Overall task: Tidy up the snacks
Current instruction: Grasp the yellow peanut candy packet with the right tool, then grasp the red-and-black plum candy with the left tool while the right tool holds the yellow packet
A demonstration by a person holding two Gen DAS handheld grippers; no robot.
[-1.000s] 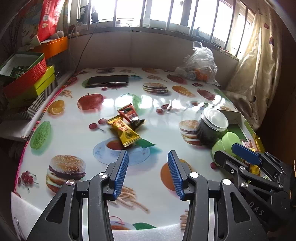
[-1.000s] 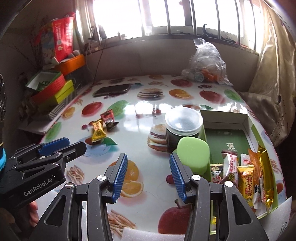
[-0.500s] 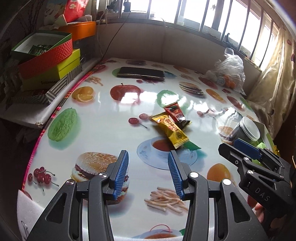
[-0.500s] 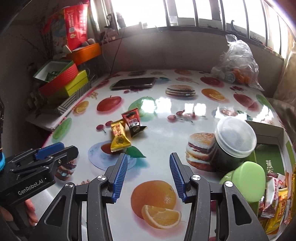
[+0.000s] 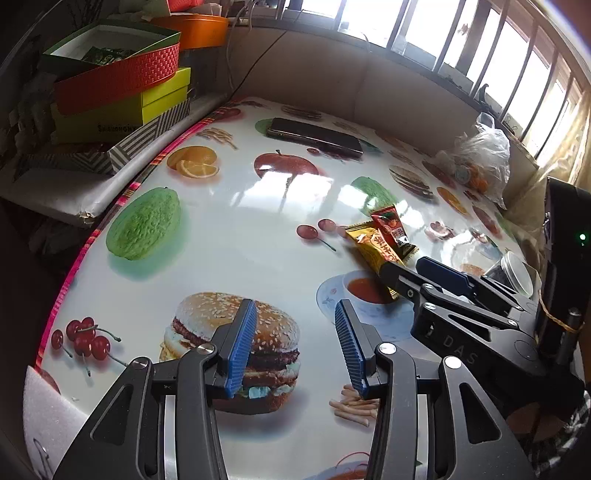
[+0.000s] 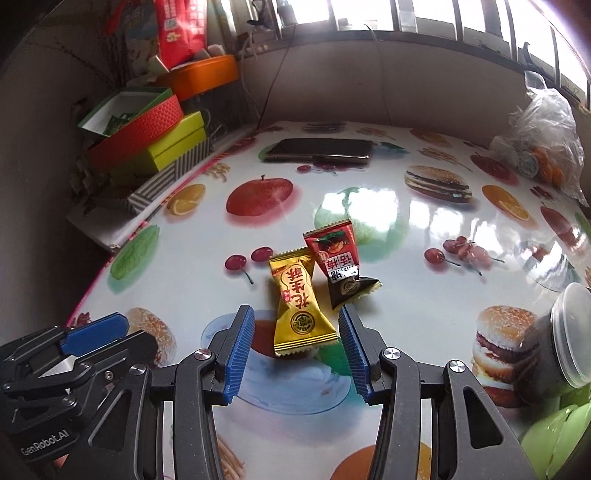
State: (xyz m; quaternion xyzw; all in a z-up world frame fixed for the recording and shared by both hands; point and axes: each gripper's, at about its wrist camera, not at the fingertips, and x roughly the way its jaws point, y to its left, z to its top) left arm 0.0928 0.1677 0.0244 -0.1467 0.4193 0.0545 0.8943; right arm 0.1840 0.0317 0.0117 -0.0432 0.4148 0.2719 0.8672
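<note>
Our right tongs (image 6: 297, 345) stand open and empty, nearer to the gold snack packet (image 6: 300, 308) lying just beyond them on the bench (image 6: 406, 258), its long axis running near to far. Our left tongs (image 5: 293, 349), also open and empty, sit well to its left.

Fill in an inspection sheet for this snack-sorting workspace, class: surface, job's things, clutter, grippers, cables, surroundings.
Surface: glossy food-print tablecloth, glare near the middle.
Job's things: gold foil snack packet and red-and-black snack packet lying side by side, touching.
Clutter: dark flat phone; clear plastic bag of small items; dark jar with translucent lid.
Grippers: right gripper open, its blue fingers either side of the gold packet's near end, contact unclear; left gripper open, empty, over a printed burger.
Cables: thin cord down the back wall.
Surroundings: stacked red, yellow-green and striped boxes; barred window.
</note>
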